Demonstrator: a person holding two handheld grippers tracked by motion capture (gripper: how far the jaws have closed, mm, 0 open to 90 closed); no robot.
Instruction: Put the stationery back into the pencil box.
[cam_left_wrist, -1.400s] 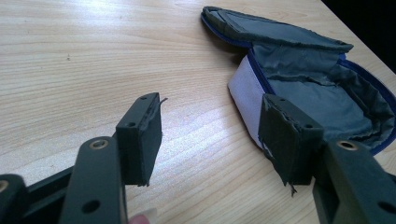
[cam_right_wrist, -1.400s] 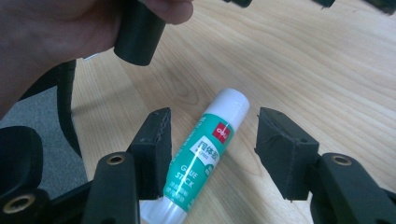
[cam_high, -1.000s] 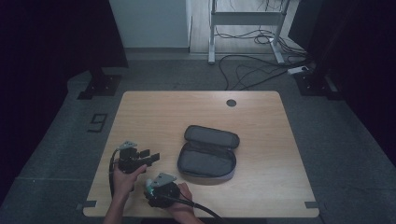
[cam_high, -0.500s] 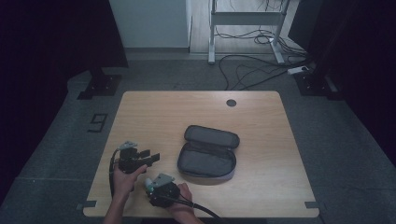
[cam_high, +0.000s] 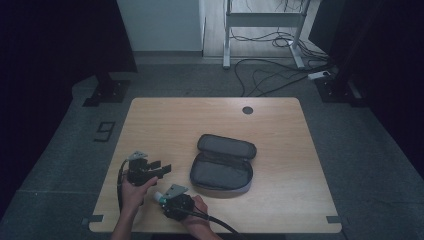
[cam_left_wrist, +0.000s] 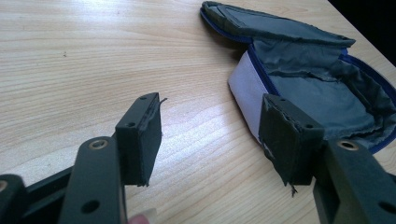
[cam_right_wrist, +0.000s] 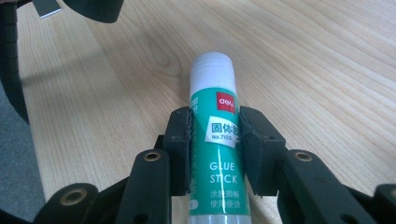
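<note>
At table's near edge | right tongs pinch glue stick, base hidden | left tongs spread

I read "deli", "No.7102" and "GLUE STICK" on the green glue stick; Chinese characters there too. A "9" mark on floor, left of table.

Open pouch mid-table, both grippers left of it

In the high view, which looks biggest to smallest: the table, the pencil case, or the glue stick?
1. Table, by far the biggest.
2. Pencil case, lying open on it.
3. Glue stick, just a small bit peeking out of the right tool.
</note>
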